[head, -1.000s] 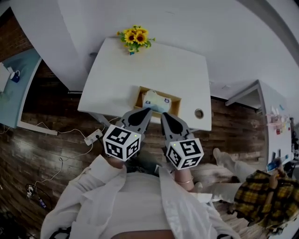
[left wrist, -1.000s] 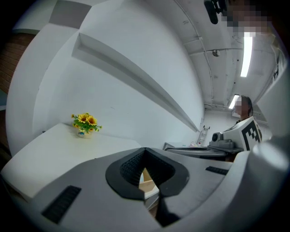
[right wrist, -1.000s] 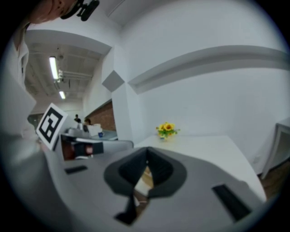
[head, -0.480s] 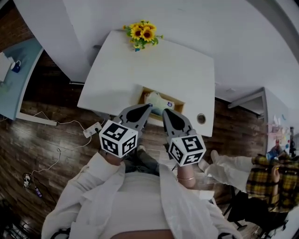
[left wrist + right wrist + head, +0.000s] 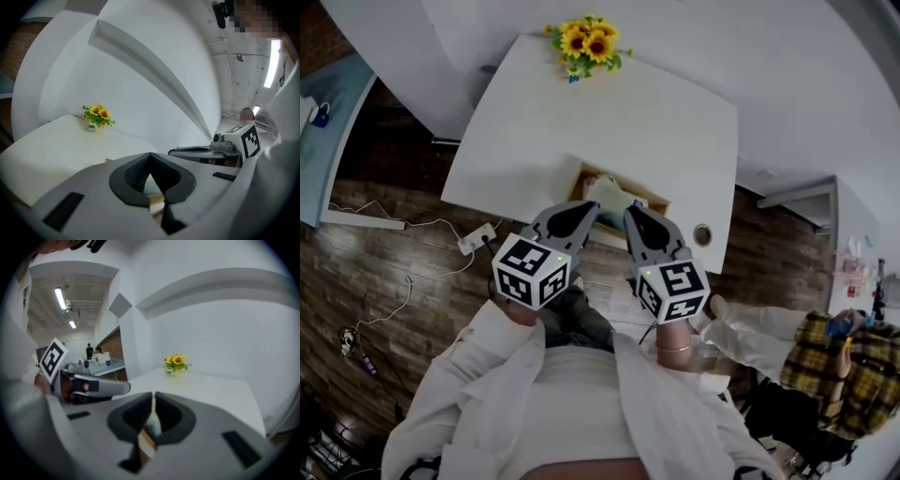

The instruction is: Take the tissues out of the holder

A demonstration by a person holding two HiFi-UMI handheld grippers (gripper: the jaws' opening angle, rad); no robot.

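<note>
In the head view, the tissues [image 5: 609, 192] are seen in the wooden holder [image 5: 654, 201] at the near edge of the surface [image 5: 609, 122] (sunflowers [image 5: 589, 42] at the far edge), with the left gripper [image 5: 581, 212] and right gripper [image 5: 634, 216] held just before it. In the left gripper view, the jaws are pressed together, empty. In the right gripper view, they are likewise pressed together, empty.

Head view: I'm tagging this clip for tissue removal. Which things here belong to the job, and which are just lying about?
Job in hand: tissues; holder; left tool and right tool, both shut, holding nothing.

Lying about: sunflowers at the table's far edge; power strip and cables on the floor.
</note>
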